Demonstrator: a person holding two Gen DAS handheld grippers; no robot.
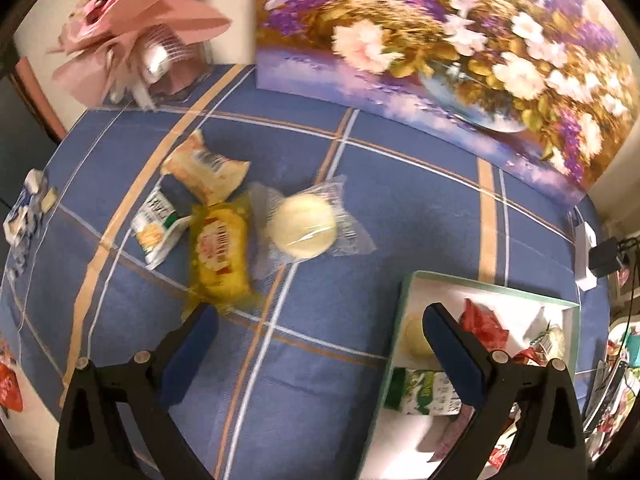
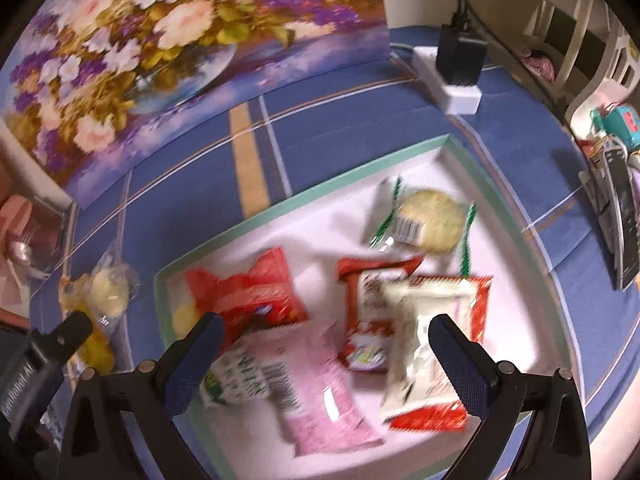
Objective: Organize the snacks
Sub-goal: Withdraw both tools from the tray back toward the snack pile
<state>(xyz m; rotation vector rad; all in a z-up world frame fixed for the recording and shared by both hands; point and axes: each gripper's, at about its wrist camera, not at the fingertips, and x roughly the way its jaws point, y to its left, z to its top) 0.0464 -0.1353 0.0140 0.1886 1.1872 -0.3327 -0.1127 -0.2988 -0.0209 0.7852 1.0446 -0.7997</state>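
My left gripper (image 1: 320, 320) is open and empty above the blue checked tablecloth. Just ahead of it lie loose snacks: a yellow packet (image 1: 219, 254), a round pale cake in clear wrap (image 1: 304, 226), a cream packet (image 1: 208, 170) and a green-and-white packet (image 1: 156, 226). The green-rimmed white tray (image 1: 408, 280) is at its right. My right gripper (image 2: 326, 328) is open and empty over the tray (image 2: 304, 196), which holds several snacks: a red packet (image 2: 256, 292), a pink packet (image 2: 320, 388), a white packet (image 2: 424, 336) and a wrapped round cracker (image 2: 428, 220).
A large flower painting (image 1: 440, 40) leans along the table's back. A pink bouquet (image 1: 132, 28) stands at the back left. A white power strip with a black adapter (image 2: 456, 68) lies at the back right. Remotes and clutter (image 2: 616, 208) sit at the right edge.
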